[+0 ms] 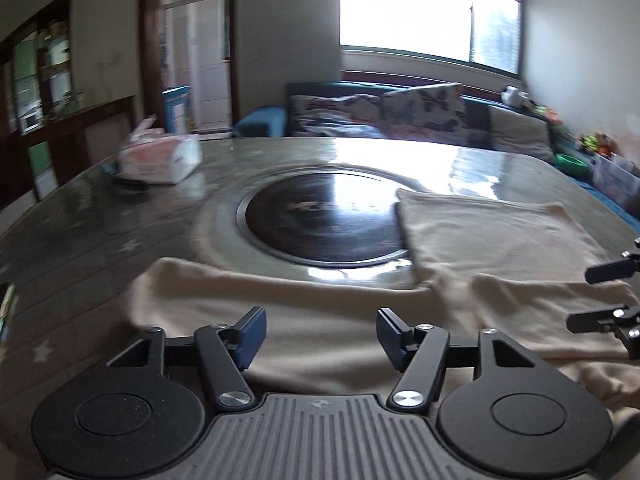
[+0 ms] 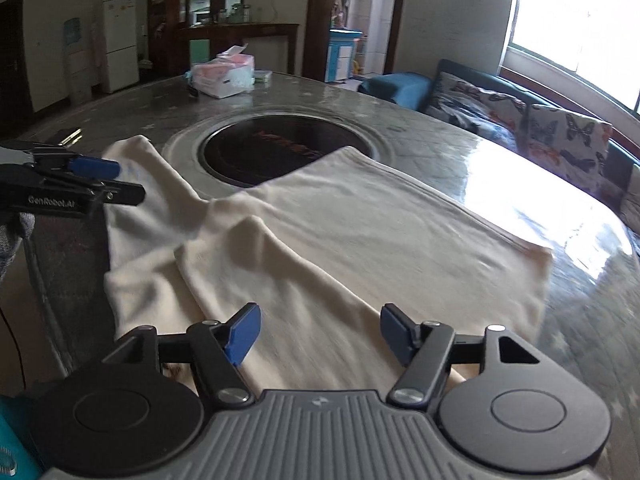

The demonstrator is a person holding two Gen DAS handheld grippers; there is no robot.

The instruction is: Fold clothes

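Here, the cream shirt lies spread on the desk, its long axis running from lower left to right of the frame, beneath both wide-open, empty claws, left claw and right claw.

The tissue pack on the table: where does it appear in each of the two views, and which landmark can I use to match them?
Left wrist view: the tissue pack sits upper left, at the table's far side.
Right wrist view: the tissue pack sits top centre-left, also at the far side.
Shared landmark: the round dark inset at the table's middle, nearer than the pack in both.
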